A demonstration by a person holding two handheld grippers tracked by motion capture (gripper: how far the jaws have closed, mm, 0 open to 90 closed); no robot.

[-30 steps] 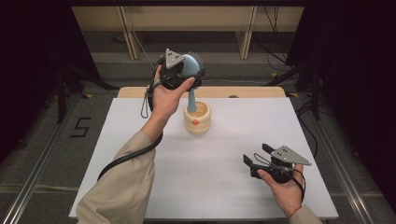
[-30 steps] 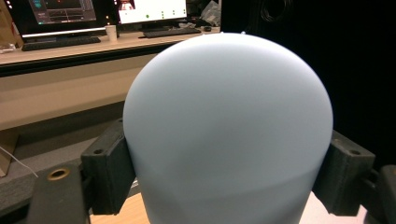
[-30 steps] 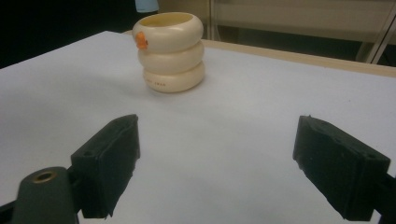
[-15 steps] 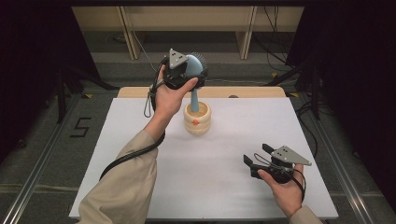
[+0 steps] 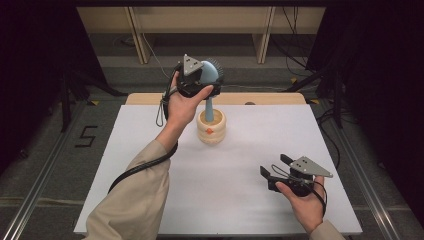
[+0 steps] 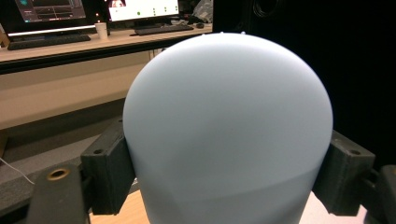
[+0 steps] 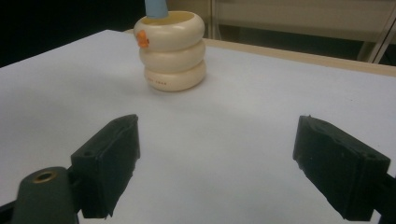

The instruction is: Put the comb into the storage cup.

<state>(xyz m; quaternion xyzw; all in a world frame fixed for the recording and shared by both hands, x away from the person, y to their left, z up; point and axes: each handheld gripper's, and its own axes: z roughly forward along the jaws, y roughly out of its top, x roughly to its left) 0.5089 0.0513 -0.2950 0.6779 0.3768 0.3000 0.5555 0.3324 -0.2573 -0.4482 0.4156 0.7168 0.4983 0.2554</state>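
Observation:
A light-blue hairbrush (image 5: 208, 71) stands upright, its handle (image 5: 209, 107) down inside a cream ribbed holder (image 5: 211, 129) at the back middle of the white table (image 5: 150, 165). My left gripper (image 5: 206, 80) is shut on the brush's rounded head (image 6: 228, 130), one pad (image 6: 108, 172) pressing on each side. My right gripper (image 5: 277, 166) rests low at the front right, open, with bare tabletop between its jaws (image 7: 224, 168). It faces the holder (image 7: 173, 51), which has a small orange mark (image 7: 142, 39) on its rim.
A wooden strip (image 5: 270, 98) runs along the table's far edge, with shelf legs (image 5: 263, 35) and cables behind it. A "5" (image 5: 86, 136) is marked on the floor at left. A desk with monitors (image 6: 140, 7) shows beyond the brush head.
My left gripper, still on the brush head, has edged slightly to the right, bringing the brush more upright. The right gripper has stayed put.

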